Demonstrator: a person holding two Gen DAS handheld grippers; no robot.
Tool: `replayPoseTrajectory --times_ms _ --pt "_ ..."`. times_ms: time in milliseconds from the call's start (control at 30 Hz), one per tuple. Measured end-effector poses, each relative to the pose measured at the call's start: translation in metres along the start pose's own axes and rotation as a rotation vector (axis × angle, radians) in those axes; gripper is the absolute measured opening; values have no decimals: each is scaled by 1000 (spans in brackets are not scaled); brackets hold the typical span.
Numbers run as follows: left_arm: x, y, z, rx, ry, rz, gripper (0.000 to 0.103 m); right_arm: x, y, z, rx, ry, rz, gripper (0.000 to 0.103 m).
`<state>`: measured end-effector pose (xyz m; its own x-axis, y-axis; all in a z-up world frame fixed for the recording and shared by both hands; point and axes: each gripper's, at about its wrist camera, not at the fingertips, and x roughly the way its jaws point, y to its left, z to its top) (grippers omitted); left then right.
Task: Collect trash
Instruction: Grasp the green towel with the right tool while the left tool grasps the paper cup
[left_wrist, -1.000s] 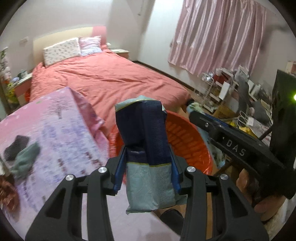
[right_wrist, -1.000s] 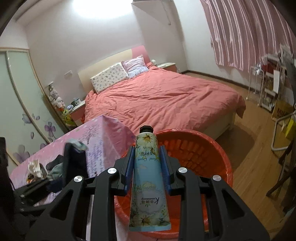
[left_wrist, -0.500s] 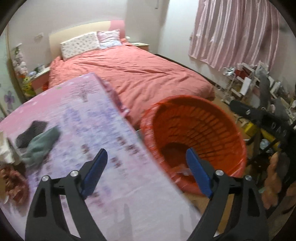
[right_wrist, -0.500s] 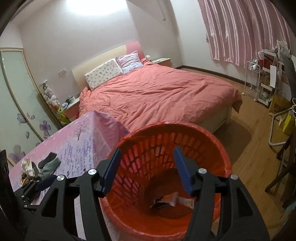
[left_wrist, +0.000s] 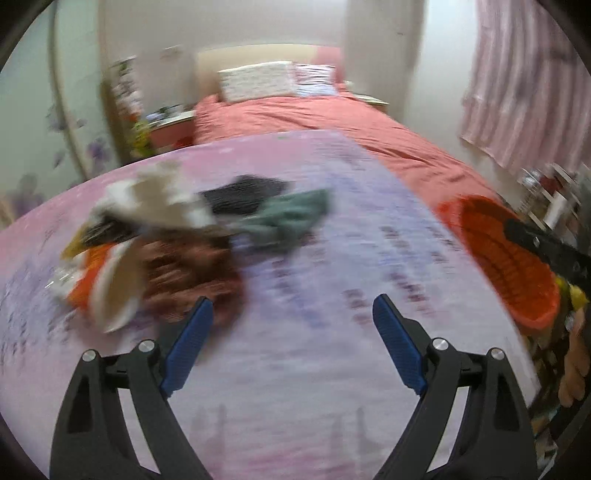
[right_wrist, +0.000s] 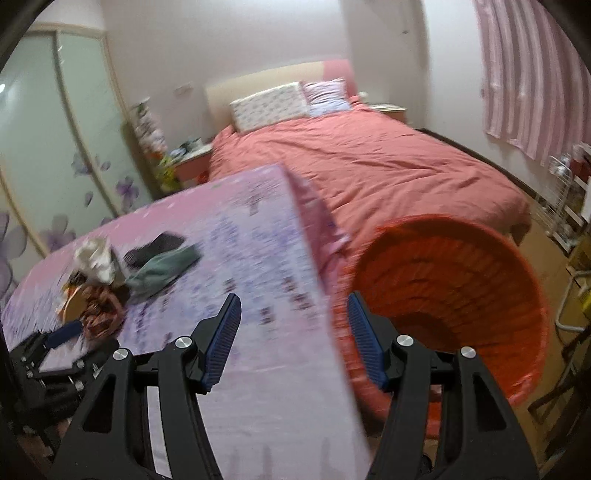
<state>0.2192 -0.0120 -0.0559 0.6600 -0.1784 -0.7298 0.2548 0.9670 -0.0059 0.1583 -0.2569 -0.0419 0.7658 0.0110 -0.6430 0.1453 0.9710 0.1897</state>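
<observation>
A blurred pile of trash lies on the pink-clothed table (left_wrist: 303, 373): crumpled white paper (left_wrist: 155, 199), a black rag (left_wrist: 243, 192), a green cloth (left_wrist: 291, 218), a brown patterned wrapper (left_wrist: 192, 273) and an orange-and-white pack (left_wrist: 107, 284). My left gripper (left_wrist: 291, 300) hangs open and empty just short of the pile. The orange basket (left_wrist: 513, 269) stands off the table's right edge. My right gripper (right_wrist: 293, 296) is open and empty over the table's edge, beside the basket (right_wrist: 450, 273). The pile (right_wrist: 99, 280) lies to its far left, with the left gripper's blue finger (right_wrist: 64, 329) close by.
A bed with a salmon cover (right_wrist: 369, 158) lies behind the table and basket. A wardrobe with flower-printed doors (right_wrist: 55, 147) fills the left wall. A white wire rack (right_wrist: 565, 195) and clutter stand at the right under striped curtains. A hand (left_wrist: 576, 362) shows at the right.
Both grippers opened and let go: the blue-green pack and the hand cream tube are gone from the jaws. Both then swung left from the basket toward the table's pile.
</observation>
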Motion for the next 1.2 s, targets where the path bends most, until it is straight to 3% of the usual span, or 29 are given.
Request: replayPoseTrajectory --times_ms 233,400,633,733,867,900,1167,1200 --pt "-11 93 -18 -119 -14 196 87 31 64 -7 -74 51 59 60" --pt "-4 132 -21 -194 4 225 85 62 104 -2 -78 98 103 60" --pt "16 148 -18 -225 61 226 69 109 146 14 -79 144 104 60" --pt "24 150 -15 -235 80 231 62 126 156 13 -94 180 87 48" --pt "21 161 -20 -253 85 235 60 126 154 7 -125 173 66 12" --pt "20 164 -20 -257 84 239 60 124 150 5 -121 176 75 8" --pt "8 190 -30 -275 83 283 60 90 103 -2 -70 144 20 6" --pt "7 190 -30 -274 80 280 60 87 100 -2 -61 143 30 12"
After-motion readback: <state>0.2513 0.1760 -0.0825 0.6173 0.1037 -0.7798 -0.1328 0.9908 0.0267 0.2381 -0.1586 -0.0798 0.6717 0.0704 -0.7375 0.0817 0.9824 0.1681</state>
